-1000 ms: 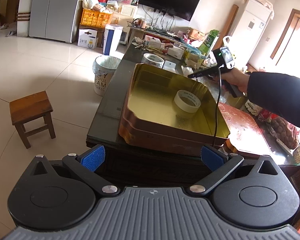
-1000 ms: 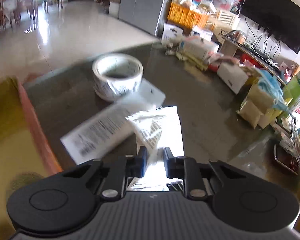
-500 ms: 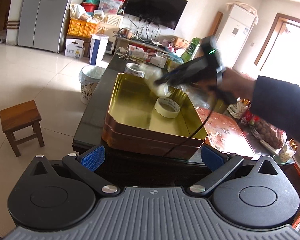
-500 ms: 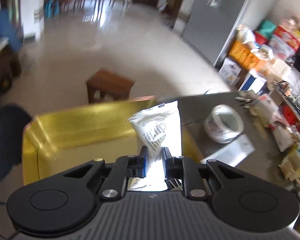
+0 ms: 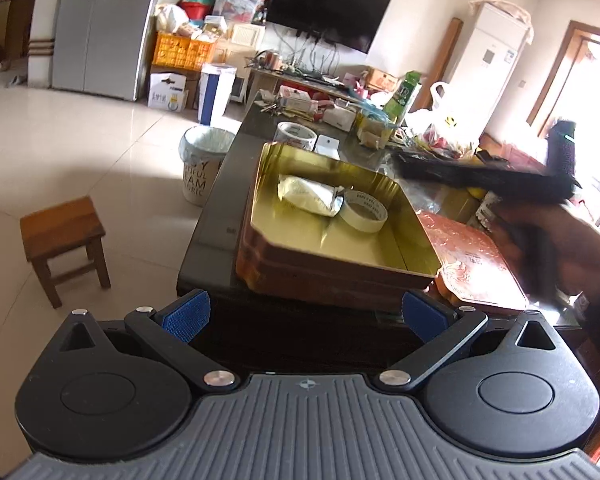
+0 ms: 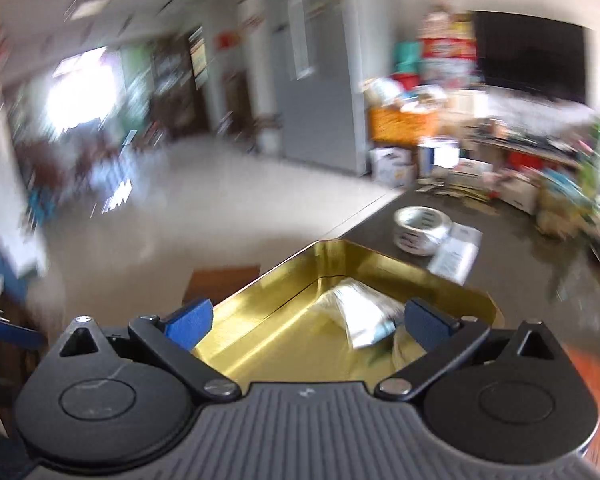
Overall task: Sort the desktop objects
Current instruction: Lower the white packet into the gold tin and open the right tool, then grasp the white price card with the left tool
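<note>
Gold tin [image 5: 396, 258] holding white packet [image 5: 306, 194], tape roll [image 5: 363, 211], print unreadable, both tongs spread, empty.

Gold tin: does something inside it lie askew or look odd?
Nothing is damaged or spilled. The white packet lies slanted in the gold tin, one end touching the tape roll.

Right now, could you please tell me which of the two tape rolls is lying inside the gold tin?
The pale, flat tape roll, touching the white packet inside the gold tin. The taller printed tape roll stands on the dark table beyond it.
</note>
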The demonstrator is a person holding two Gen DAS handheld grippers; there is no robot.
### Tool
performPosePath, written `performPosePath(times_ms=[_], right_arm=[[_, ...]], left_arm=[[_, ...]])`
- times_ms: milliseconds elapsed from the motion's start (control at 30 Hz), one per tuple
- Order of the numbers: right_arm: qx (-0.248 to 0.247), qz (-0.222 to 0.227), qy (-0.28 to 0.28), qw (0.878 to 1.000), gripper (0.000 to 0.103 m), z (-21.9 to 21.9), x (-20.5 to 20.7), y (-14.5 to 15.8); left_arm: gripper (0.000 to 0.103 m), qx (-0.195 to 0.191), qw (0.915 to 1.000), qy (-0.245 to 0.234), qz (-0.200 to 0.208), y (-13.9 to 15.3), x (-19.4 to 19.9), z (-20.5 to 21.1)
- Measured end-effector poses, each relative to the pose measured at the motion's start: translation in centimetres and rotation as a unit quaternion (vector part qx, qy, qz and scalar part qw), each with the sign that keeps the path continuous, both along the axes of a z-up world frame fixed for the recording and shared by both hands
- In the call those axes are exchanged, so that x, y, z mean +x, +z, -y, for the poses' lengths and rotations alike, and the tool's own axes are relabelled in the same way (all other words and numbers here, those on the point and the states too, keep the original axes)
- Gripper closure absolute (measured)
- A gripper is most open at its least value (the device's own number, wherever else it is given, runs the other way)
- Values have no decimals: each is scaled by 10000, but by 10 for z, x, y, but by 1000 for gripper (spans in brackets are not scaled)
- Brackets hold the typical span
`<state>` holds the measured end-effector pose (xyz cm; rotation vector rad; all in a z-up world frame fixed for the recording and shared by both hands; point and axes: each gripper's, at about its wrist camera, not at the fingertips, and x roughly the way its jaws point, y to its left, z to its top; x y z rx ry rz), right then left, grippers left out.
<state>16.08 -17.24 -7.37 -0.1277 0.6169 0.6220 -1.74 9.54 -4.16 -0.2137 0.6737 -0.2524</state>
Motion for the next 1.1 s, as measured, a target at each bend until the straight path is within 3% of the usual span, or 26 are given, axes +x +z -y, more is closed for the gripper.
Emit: performPosePath(times_ms=[233,367,500,600,700,833,1000,1067,1100], right_arm=[[873,80,-1039,9907,0,49,-83,13],[1365,125,-1625,9771,0,77,-130,20],[1472,175,-1406,9789,0,77,-133,23],[1578,245,-1339,9780,0,80,-129,23],[1606,332,-1447,9758,0,89,-126,18],[1646,278,-1503,9744,0,96,-126,12],[1697,184,-1561,9729,0,103,-127,4],[1717,147,-1585,9722,0,106,-127,1],[1727,128,-1596,9719,0,108,-127,-1]], left_arm=[[1,620,9969,-426,238,32,75,20],[1,484,9940,-820,537,63,146,42],[1,414,9897,-1359,-161,67,257,87],[2,460,9870,-1364,-708,54,334,119],[4,1005,9830,-1248,-895,34,393,152],[4,1227,9702,-1252,-1672,-20,452,179],[4,1154,9530,-1109,-2573,-70,496,202],[8,1351,9475,-1073,-2693,-82,504,211],[16,1447,9444,-1093,-2742,-87,506,216]])
